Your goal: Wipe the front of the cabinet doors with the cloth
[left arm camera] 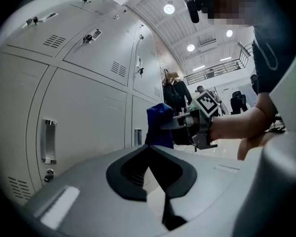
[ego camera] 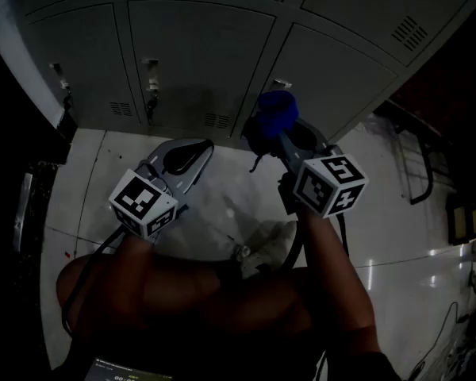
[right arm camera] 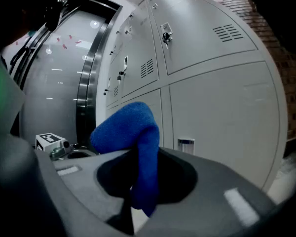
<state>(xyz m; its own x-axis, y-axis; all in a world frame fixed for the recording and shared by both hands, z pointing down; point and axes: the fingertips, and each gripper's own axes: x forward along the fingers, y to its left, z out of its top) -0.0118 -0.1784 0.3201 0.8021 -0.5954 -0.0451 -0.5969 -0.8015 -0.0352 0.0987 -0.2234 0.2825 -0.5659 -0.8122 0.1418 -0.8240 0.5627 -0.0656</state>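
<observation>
Cloth [right arm camera: 133,132], clamped thinly in my right hand-held gripper [right arm camera: 138,204], may drag free on the cabinet doors [ego camera: 198,54]; my left hand-held gripper [left arm camera: 155,181] sits closed, empty.

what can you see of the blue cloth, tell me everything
The blue cloth looks like thick, fuzzy microfibre. It is bunched and folded over, one end pinched in the shut right claw, a rounded lobe bulging out past it. It sits close to the grey cabinet doors; whether it touches them is unclear.
</observation>
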